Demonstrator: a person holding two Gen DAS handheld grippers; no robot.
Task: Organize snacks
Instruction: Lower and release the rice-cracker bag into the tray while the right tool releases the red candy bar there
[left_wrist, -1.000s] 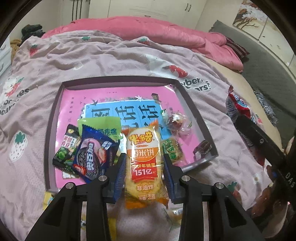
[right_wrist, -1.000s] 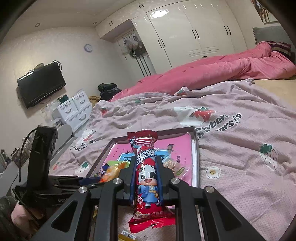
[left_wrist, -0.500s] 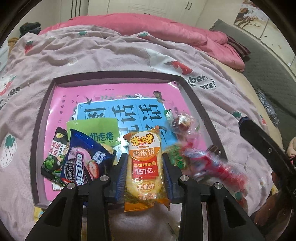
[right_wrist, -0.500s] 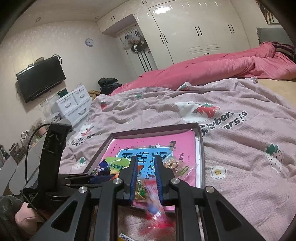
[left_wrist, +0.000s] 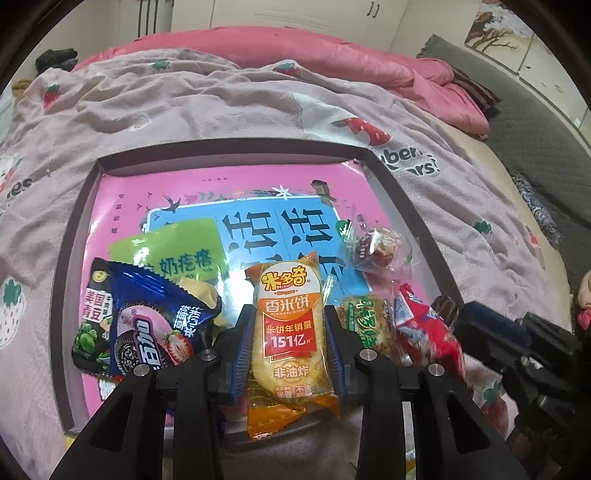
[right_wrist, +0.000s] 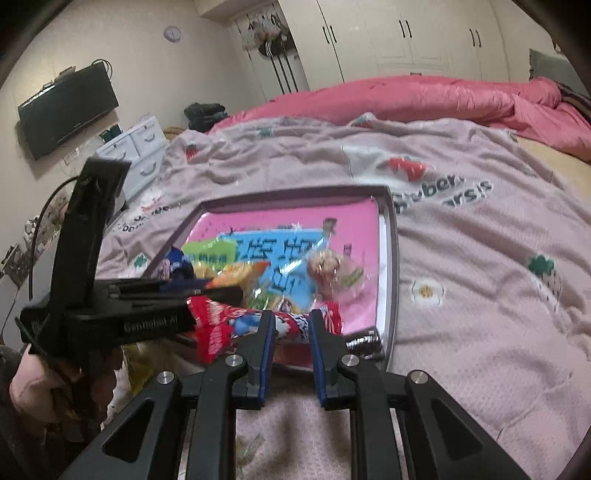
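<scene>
The left tool (left_wrist: 289, 343) pinches an orange rice-cracker packet (left_wrist: 290, 332) upright at the lower centre, over the tray's (left_wrist: 229, 149) near edge. The right tool (right_wrist: 291, 332) stands spread around a red packet (right_wrist: 236, 325) lying crosswise on that edge.

Dim warm indoor light, pics kinda soft. Heavy fisheye bend + black vignette at corners in both views. Glare off the glossy pink tray liner (left_wrist: 236, 284). Right wrist view has motion blur, esp the red packet (right_wrist: 236, 325).
</scene>
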